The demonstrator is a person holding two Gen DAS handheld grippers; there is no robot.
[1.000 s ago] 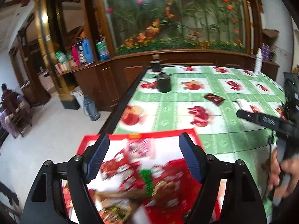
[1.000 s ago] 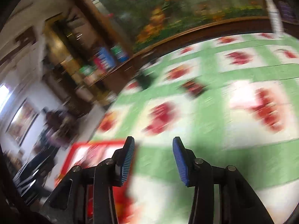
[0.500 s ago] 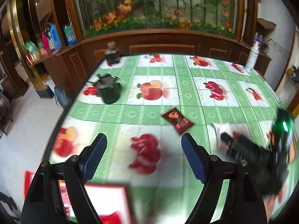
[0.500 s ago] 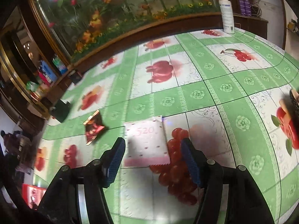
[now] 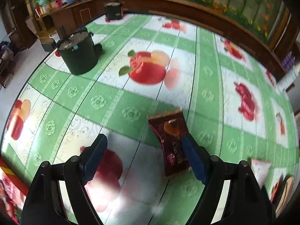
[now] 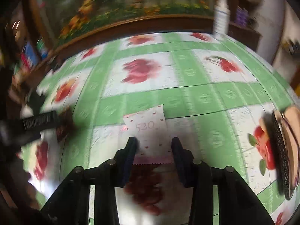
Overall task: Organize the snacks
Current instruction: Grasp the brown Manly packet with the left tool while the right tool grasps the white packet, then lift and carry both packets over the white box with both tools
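The right hand-held gripper (image 6: 152, 146), jaws just closing around the white packet (image 6: 148, 129) lying flat on the bench (image 6: 206, 97), may slide over it; the left hand-held gripper (image 5: 143, 150) is open, with the dark red packet (image 5: 170, 140) at its 3 o'clock.

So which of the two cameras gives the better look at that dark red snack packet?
The left wrist view. There the dark red snack packet lies flat on the tablecloth, nearly whole, beside the right finger of the left hand-held gripper. The right wrist view shows only a blurred dark patch at its left edge, partly behind that gripper.
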